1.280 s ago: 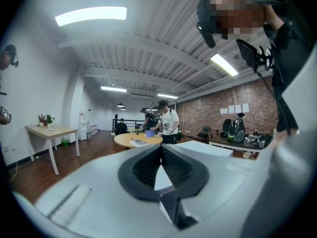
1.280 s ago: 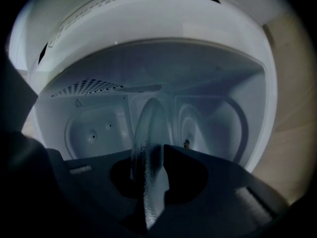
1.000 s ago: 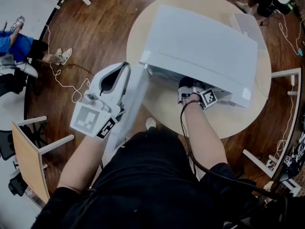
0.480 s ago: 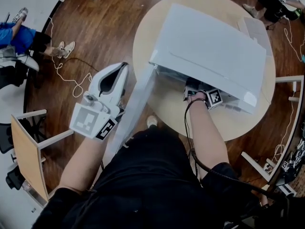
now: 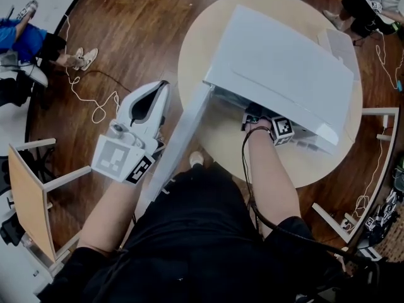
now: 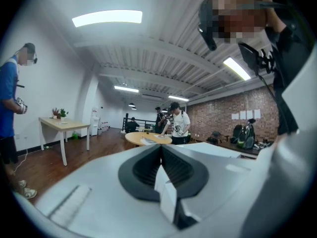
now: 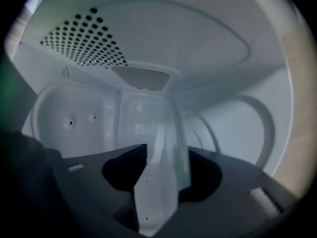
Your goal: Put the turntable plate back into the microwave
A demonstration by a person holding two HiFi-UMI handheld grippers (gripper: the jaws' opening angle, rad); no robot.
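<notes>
A white microwave point(image 5: 284, 68) stands on a round wooden table point(image 5: 221, 137) with its door point(image 5: 180, 144) swung open toward me. My right hand reaches into its mouth, and only the marker cube point(image 5: 282, 130) shows. In the right gripper view, the clear glass turntable plate point(image 7: 166, 133) stands on edge inside the white cavity, between the jaws of my right gripper point(image 7: 158, 172). Those jaws have just been opening and no longer press on it. My left gripper point(image 5: 165, 88) hangs left of the door, shut and empty point(image 6: 161, 157).
A flat white box point(image 5: 338, 43) lies on the table behind the microwave. A wooden chair point(image 5: 28, 188) stands at the left, with a loose cable point(image 5: 95, 106) on the floor. A seated person point(image 5: 19, 43) is at the far left. Other people stand at a distant table point(image 6: 173, 120).
The head view has shifted slightly. My right hand stays in the microwave's mouth and the left gripper keeps its place beside the open door.
</notes>
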